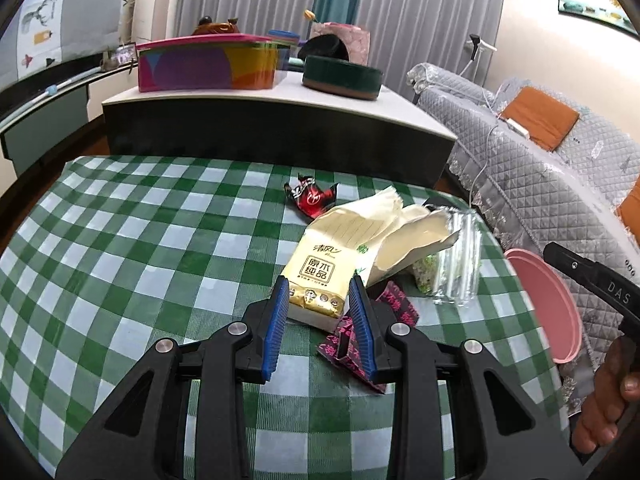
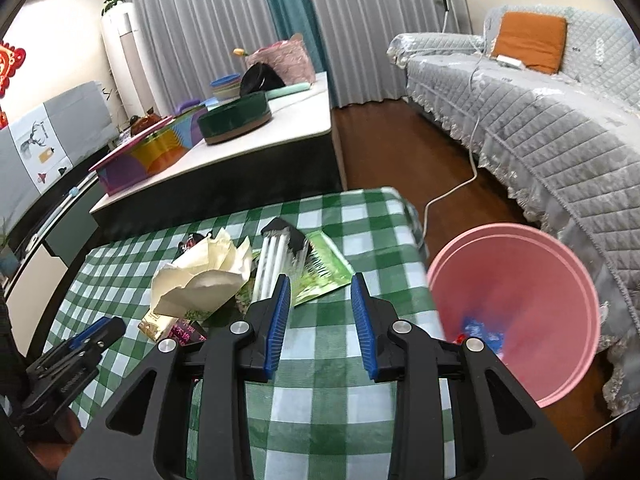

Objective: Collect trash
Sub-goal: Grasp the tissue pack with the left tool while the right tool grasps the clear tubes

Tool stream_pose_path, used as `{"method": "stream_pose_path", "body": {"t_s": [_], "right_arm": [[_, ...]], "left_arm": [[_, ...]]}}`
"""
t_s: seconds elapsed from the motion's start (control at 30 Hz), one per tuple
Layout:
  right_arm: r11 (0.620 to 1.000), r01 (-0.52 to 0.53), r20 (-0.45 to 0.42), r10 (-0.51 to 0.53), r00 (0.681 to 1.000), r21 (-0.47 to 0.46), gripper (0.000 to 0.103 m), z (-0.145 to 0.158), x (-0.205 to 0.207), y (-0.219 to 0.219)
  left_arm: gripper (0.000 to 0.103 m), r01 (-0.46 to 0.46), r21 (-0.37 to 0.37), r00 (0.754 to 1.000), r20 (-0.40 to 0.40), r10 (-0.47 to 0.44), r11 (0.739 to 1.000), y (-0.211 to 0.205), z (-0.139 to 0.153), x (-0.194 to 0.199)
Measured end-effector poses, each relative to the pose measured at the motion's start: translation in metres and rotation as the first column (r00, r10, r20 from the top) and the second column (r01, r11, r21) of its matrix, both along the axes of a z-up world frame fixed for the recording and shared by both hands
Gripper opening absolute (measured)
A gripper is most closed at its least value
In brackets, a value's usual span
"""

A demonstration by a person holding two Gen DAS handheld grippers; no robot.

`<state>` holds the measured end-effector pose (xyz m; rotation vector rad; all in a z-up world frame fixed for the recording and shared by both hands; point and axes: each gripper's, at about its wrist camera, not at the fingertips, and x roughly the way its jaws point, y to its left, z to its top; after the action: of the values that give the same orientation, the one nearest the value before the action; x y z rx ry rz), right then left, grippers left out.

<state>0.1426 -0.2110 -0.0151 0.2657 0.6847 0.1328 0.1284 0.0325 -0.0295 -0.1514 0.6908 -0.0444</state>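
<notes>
Approaching trash on checked tablecloth: left gripper is parted astride the tissue pack end w/o pinching; right gripper parted, empty, near pink bin. Risk — a closing blue pad could snag the magenta wrapper underneath, or the slick pack could be squeezed out.

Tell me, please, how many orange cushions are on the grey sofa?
2. One orange cushion leans on the sofa back, farther away. A second orange cushion sits nearer, mostly cut off by the left wrist view's right edge. More may be hidden out of frame.
</notes>
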Motion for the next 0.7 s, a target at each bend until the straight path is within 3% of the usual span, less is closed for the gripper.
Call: {"method": "stream_pose_path", "body": {"t_s": [0.13,0.2,0.23,0.37,0.7], "right_arm": [[1.0,-0.026,-0.031,0.027,0.999,0.013,0.033,-0.016,0.009,0.01],[0.999,-0.041,-0.043,0.042,0.998,0.019,0.033,-0.022,0.013,0.015],[0.999,-0.047,-0.049,0.048,0.998,0.022,0.035,-0.024,0.015,0.017],[0.997,-0.059,-0.08,0.063,0.995,0.045,0.042,-0.035,0.024,0.022],[0.993,-0.097,-0.132,0.105,0.986,0.063,0.04,-0.056,0.038,0.037]], "left_arm": [[0.033,-0.006,0.014,1.0,-0.018,0.006,1.0,-0.001,-0.008,0.008],[0.052,-0.01,0.023,0.999,-0.032,0.01,1.0,-0.001,-0.011,0.013],[0.056,-0.014,0.03,0.999,-0.037,0.016,0.999,-0.001,-0.014,0.015],[0.059,-0.018,0.035,0.998,-0.066,0.021,0.999,0.0,-0.021,0.022],[0.059,0.0,0.038,0.994,-0.106,0.004,0.999,-0.004,-0.03,0.031]]}}
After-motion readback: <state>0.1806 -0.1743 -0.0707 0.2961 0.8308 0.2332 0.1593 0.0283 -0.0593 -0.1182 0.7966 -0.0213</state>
